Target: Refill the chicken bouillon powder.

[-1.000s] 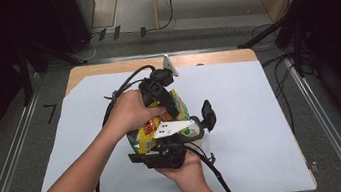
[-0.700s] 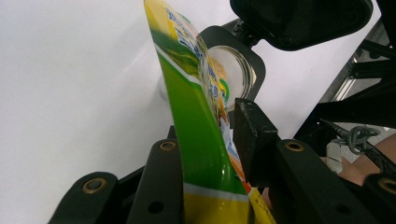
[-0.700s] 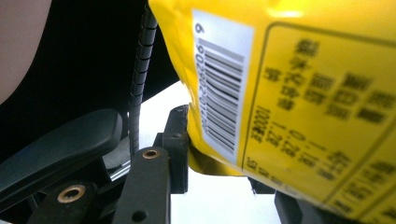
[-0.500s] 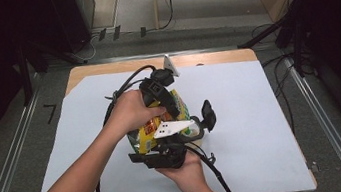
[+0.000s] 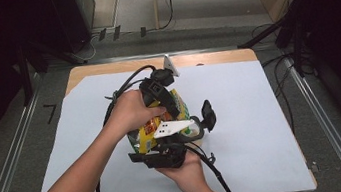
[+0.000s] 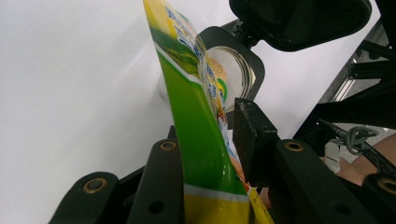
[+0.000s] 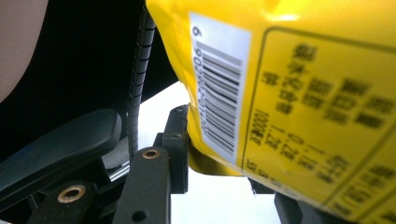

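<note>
A yellow and green snack bag [image 5: 150,129] is held up over the middle of the white-covered table [image 5: 252,115], between both hands. My left gripper [image 5: 167,104] comes at it from the far side, and in the left gripper view the bag's green edge [image 6: 196,116] is pinched between the jaws of the left gripper [image 6: 210,135]. My right gripper [image 5: 167,144] holds it from the near side. In the right gripper view the bag's yellow back with a barcode [image 7: 303,84] sits between the jaws of the right gripper [image 7: 229,168], with one pad [image 7: 177,140] pressed on it.
A small white upright piece [image 5: 170,64] stands at the table's far edge. Black cables [image 5: 117,93] trail left from the left gripper and down from the right one. Metal rails [image 5: 318,120] run along both sides of the table.
</note>
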A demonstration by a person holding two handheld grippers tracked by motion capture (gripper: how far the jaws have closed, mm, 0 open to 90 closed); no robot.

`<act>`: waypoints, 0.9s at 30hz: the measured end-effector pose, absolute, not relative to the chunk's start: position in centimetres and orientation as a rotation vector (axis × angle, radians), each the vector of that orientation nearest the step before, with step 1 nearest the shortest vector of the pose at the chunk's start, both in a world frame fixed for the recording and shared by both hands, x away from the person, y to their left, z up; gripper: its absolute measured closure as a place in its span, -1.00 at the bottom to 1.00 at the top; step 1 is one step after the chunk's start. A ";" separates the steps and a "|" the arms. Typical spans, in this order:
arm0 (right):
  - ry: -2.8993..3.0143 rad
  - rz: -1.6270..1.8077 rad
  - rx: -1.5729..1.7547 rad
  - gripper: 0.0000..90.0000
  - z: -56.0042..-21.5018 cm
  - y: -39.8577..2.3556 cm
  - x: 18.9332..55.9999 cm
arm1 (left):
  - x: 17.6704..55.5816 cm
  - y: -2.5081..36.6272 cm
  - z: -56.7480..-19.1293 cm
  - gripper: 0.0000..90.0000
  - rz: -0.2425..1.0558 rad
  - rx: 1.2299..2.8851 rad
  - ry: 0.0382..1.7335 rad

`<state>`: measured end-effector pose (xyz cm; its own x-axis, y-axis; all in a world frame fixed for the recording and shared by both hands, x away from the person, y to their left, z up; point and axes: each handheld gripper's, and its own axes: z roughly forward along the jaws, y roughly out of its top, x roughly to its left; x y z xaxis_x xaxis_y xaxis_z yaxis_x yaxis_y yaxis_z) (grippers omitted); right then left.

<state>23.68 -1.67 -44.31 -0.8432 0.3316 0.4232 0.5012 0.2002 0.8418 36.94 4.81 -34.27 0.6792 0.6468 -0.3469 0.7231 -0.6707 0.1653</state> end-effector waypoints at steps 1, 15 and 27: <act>-2.315 -1.716 -0.810 0.49 -44.3 -1.7 23.7 | 36.9 4.8 -34.3 0.65 -0.376 2.605 1.090; -2.290 -1.721 -0.803 0.49 -44.3 -1.8 23.8 | 37.0 4.8 -34.1 0.63 -0.384 2.599 1.096; -2.293 -1.715 -0.798 0.49 -44.3 -1.8 24.0 | 37.1 4.8 -34.1 0.63 -0.381 2.602 1.093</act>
